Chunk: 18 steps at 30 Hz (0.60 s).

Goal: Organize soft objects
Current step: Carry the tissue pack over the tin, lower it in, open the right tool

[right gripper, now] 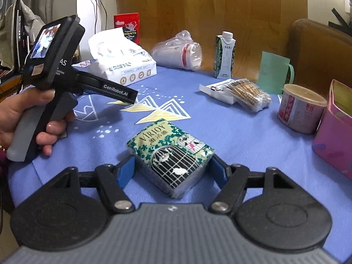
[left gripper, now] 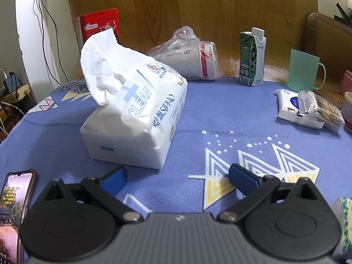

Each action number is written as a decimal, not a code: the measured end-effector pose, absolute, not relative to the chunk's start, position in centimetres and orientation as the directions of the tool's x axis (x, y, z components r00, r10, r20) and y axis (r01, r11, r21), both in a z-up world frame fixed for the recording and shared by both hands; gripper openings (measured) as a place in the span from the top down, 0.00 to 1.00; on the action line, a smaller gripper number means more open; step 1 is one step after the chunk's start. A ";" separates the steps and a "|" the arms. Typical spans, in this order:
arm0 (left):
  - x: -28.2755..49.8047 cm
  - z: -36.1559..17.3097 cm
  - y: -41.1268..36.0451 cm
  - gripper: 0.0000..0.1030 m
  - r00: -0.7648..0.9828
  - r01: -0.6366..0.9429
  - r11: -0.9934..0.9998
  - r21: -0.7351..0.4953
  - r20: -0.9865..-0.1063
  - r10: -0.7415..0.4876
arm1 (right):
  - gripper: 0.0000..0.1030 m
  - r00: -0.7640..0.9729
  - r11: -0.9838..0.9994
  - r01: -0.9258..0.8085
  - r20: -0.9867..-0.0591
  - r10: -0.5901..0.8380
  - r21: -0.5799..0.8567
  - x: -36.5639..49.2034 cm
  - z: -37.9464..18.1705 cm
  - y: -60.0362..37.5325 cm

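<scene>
Nearest, the right hand-held gripper (right gripper: 170, 171) has its jaws spread around a small green tissue pocket pack (right gripper: 170, 154) on the blue bench (right gripper: 231, 136); whether the pads already press it I cannot tell. The left hand-held gripper (left gripper: 177, 177) is released and holds nothing, just before the big SIPIAO tissue pack (left gripper: 134, 114). Farther right, the cotton swab bag (left gripper: 323, 107) lies on a wet wipes pack (left gripper: 290, 103). Nothing looks grouped yet, so I judge the sorting has hardly started.

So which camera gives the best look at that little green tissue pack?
The right wrist view: the green tissue pack lies whole between the right gripper's open fingers. In the left wrist view, only a blurred sliver shows at the right edge.
</scene>
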<state>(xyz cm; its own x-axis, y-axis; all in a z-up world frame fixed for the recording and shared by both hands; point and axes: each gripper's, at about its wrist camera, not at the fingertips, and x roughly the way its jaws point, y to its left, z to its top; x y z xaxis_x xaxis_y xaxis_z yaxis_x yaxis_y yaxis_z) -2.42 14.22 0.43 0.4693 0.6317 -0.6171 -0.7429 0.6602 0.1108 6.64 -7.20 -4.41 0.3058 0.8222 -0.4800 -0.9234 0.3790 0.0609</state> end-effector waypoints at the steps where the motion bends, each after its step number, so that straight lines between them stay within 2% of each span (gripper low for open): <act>1: -2.4 0.4 14.2 0.01 0.469 -0.742 0.660 0.113 -0.616 0.633 | 0.17 0.306 0.383 -0.921 -0.481 0.821 0.067 6.6 -4.4 -7.2; 3: -2.5 0.4 14.1 0.01 0.467 -0.743 0.659 0.118 -0.615 0.636 | 0.13 0.303 0.384 -0.920 -0.482 0.822 0.078 6.6 -4.4 -7.5; 12: -2.5 0.4 13.5 0.01 0.461 -0.744 0.654 0.137 -0.603 0.651 | 0.13 0.302 0.389 -0.917 -0.481 0.823 0.090 6.5 -4.7 -9.2; 18: -4.7 0.6 12.3 0.01 0.617 -0.624 0.782 0.012 -0.606 0.502 | 0.13 0.325 0.417 -0.903 -0.478 0.816 0.099 7.1 -4.9 -10.8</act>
<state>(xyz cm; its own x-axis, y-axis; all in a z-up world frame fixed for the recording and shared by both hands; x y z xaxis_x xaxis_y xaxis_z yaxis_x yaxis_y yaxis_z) -4.75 12.25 0.59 0.6173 0.5018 -0.6060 -0.6237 0.7816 0.0119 7.07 -10.77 -4.86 0.3249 0.8163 -0.4776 -0.9033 0.4174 0.0990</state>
